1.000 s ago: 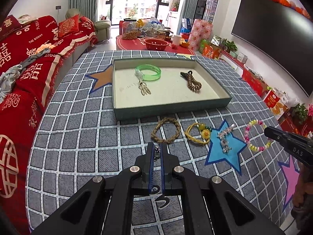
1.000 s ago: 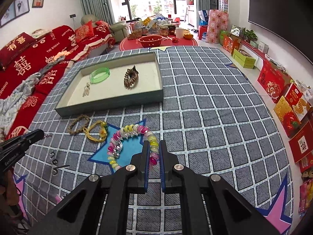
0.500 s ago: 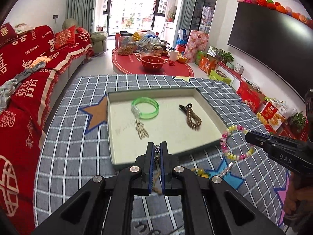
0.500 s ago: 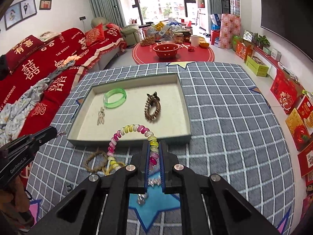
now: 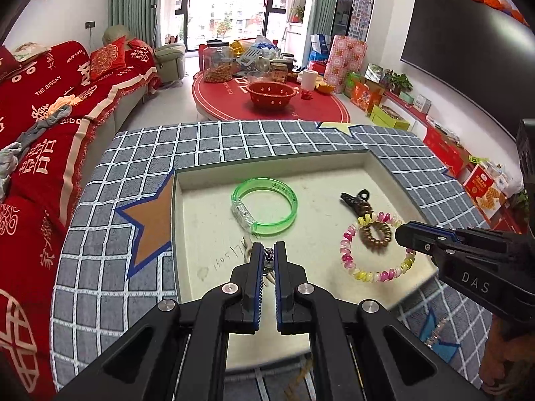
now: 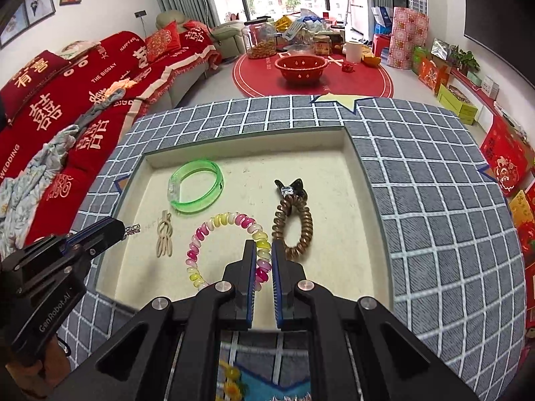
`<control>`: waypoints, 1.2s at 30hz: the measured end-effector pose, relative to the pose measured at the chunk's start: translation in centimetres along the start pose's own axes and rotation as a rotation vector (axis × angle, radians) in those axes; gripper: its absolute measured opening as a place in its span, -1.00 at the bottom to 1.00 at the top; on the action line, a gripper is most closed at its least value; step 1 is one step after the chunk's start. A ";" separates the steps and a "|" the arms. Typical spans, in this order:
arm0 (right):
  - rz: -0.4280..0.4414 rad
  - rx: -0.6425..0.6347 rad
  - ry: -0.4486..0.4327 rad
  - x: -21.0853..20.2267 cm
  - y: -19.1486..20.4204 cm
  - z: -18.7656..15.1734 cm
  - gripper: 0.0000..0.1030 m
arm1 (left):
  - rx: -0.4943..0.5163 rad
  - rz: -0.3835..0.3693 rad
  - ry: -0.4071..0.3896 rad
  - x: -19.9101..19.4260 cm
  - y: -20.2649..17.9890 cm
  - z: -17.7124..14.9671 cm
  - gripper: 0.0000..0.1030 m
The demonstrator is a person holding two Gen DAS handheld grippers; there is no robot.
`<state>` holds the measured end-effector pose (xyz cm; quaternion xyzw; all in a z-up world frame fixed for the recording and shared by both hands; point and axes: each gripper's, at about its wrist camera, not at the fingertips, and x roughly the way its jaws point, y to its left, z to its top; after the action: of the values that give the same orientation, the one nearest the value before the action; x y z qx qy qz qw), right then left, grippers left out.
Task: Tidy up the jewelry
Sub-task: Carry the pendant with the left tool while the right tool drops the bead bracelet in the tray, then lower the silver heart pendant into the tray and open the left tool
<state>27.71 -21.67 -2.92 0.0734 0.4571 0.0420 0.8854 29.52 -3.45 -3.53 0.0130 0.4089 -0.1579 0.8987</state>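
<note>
Both claws pinch jewelry above the tray (image 6: 354,147); right claw (image 6: 264,250) grips pink-yellow coil bracelet (image 6: 227,220).

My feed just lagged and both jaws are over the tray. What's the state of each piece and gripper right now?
Left gripper: shut on a small silver piece, over the tray.
Right gripper: shut on the pastel coil bracelet, held above the tray.
Green bangle: lying in the tray.
Brown coil: lying in the tray.
Beige knot: lying in the tray.
Tray: open, on the checked cloth.
</note>
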 end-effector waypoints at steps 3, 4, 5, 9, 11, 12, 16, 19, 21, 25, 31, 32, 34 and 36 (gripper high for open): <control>-0.005 -0.006 0.013 1.6 0.3 0.7 -0.81 | 0.002 0.011 0.022 1.6 0.2 0.2 -0.65; -0.008 -0.009 0.016 2.0 0.4 1.0 -0.81 | 0.006 0.018 0.031 2.2 0.3 0.3 -0.65; -0.011 -0.011 0.018 2.4 0.4 1.1 -0.82 | 0.009 0.025 0.038 2.7 0.3 0.3 -0.65; -0.029 -0.027 0.034 3.8 0.8 1.2 -0.82 | 0.004 0.031 0.063 3.9 0.4 0.0 -0.65; -0.031 -0.031 0.042 4.3 0.8 1.1 -0.82 | 0.006 0.042 0.073 4.3 0.4 -0.1 -0.65; -0.032 -0.034 0.047 4.5 0.9 1.0 -0.82 | 0.007 0.047 0.081 4.5 0.3 -0.1 -0.65; -0.036 -0.039 0.066 5.4 1.0 0.8 -0.82 | 0.019 0.073 0.090 4.9 0.0 -0.4 -0.65; -0.046 -0.055 0.077 5.8 1.3 0.6 -0.80 | 0.042 0.089 0.095 5.0 -0.5 -0.6 -0.64; -0.047 -0.055 0.083 6.0 1.3 0.6 -0.79 | 0.044 0.096 0.098 5.1 -0.6 -0.6 -0.64; -0.045 -0.053 0.099 6.3 1.3 0.5 -0.70 | 0.040 0.099 0.102 5.0 -0.8 -0.7 -0.64; 0.002 -0.016 0.029 3.9 0.9 1.1 0.17 | 0.032 0.113 0.097 4.8 -0.8 -0.7 -0.64; 0.013 -0.004 0.014 3.3 0.7 1.2 0.17 | 0.030 0.116 0.092 4.7 -0.9 -0.6 -0.64; 0.019 0.019 -0.008 2.3 0.3 1.3 0.17 | 0.029 0.120 0.079 4.3 -1.1 -0.6 -0.64; 0.009 0.041 -0.031 1.3 -0.4 1.4 0.18 | 0.028 0.124 0.063 3.9 -1.2 -0.5 -0.64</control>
<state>29.60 -21.99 -3.26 0.0940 0.4438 0.0355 0.8905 31.20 -5.58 -6.62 0.0560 0.4331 -0.1072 0.8932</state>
